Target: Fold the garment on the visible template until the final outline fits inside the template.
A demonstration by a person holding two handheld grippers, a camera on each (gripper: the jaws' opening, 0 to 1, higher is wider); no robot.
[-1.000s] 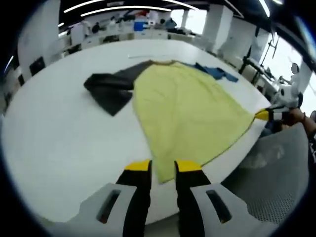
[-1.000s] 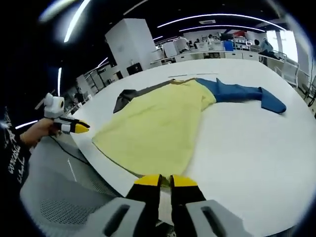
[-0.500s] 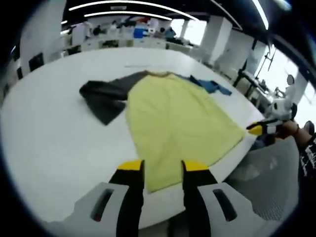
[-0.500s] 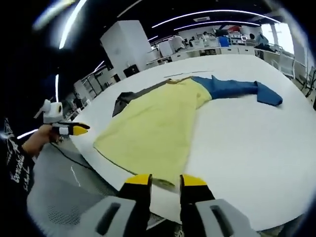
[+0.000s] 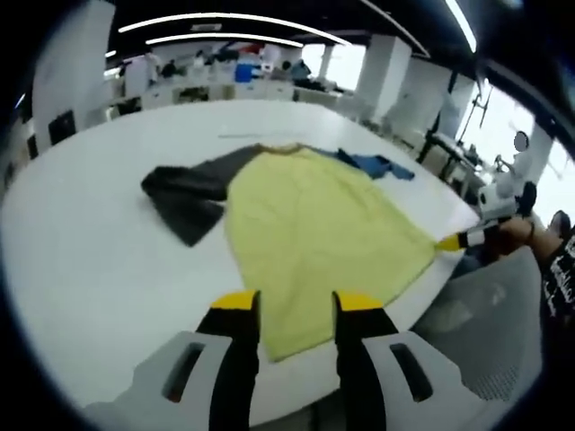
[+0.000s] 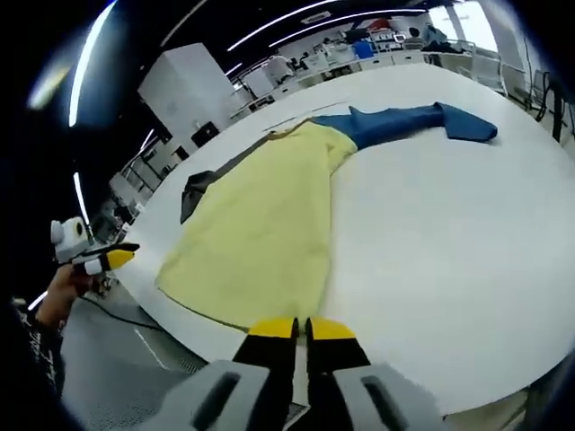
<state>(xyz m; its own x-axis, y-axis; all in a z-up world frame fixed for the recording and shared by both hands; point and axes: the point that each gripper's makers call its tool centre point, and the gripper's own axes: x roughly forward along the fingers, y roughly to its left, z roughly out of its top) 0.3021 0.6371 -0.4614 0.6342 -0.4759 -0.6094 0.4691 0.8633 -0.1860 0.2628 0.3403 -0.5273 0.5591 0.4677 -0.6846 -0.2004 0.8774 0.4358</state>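
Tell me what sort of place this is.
Probably a large open-plan lab or workshop: long ceiling strip lights, rows of cluttered benches behind, and a big white table with a yellow garment spread on it.

Pale yellow body on the garment [image 5: 310,229] ahead of the left gripper [image 5: 296,305], one sleeve [image 5: 189,184] dark grey, the far sleeve [image 6: 404,121] blue; plain, no print. White table [image 6: 449,242] all round it. Yellow tips over black jaws and grey housing on the right gripper [image 6: 301,328] too
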